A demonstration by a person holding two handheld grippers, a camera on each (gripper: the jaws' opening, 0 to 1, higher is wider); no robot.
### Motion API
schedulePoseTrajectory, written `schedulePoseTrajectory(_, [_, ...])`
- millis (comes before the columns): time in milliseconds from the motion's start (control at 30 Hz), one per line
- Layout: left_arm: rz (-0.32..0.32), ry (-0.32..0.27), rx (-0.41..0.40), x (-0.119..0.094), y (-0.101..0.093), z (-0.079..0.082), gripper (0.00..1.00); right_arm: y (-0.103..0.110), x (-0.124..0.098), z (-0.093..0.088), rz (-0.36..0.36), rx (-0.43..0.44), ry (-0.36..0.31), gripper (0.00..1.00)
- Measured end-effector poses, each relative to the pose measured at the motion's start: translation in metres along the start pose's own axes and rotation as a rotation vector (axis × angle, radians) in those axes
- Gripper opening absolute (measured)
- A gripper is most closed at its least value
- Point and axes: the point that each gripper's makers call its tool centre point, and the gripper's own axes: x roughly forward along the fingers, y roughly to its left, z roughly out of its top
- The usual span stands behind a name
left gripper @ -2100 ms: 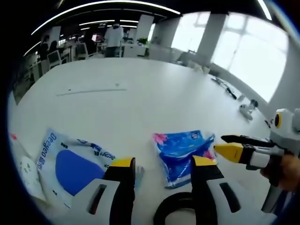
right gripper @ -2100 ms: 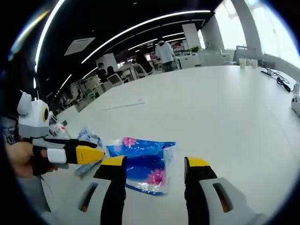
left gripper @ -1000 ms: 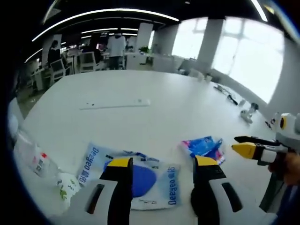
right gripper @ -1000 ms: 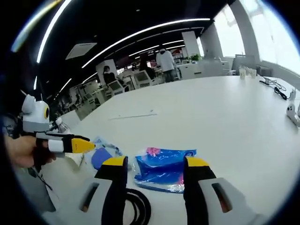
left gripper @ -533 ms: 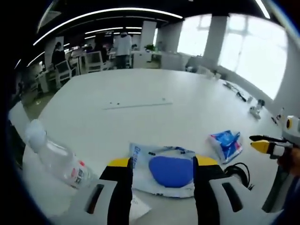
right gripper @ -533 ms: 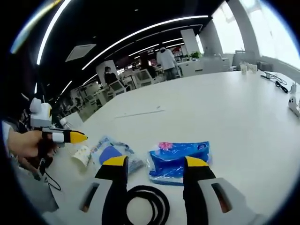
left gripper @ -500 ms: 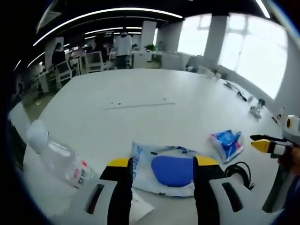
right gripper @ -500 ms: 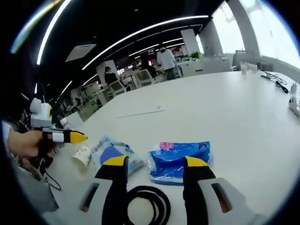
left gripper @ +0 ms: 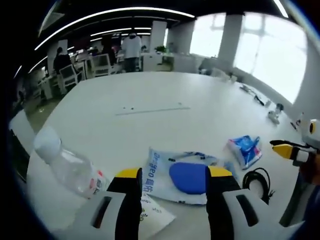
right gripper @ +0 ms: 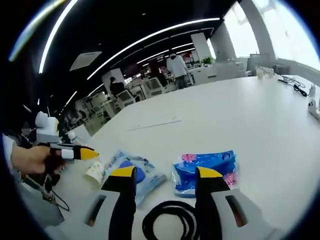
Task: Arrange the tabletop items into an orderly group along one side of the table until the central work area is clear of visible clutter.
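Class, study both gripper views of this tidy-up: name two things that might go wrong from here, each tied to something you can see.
1. The clear plastic bottle lies on its side near the table edge; a nudge from the left gripper might roll it off.
2. The black cable coil sits under the right gripper, close to the blue tissue pack; grabbing the pack could snag the cable.

White table (left gripper: 150, 95); bottle (left gripper: 67, 167); packets (left gripper: 182, 175); cable (left gripper: 257, 178)

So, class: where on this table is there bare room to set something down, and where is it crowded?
Free: the broad white table beyond the white pouch and blue packet. Crowded: the near edge, where plastic bottle, pouch, packet and black cable lie close together.
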Motion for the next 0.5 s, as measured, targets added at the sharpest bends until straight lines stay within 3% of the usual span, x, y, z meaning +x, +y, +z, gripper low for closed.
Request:
schedulePoseTrajectory(200, [0.002,0.039,0.019,0.003,0.013,-0.005,0.47,0.024,-0.003,-0.024,0.01,0.035,0.017,0.44])
schedulePoseTrajectory(500, [0.003,0.053,0.008,0.007,0.025,-0.005,0.47,0.018,0.004,-0.03,-0.012,0.057,0.026,0.43])
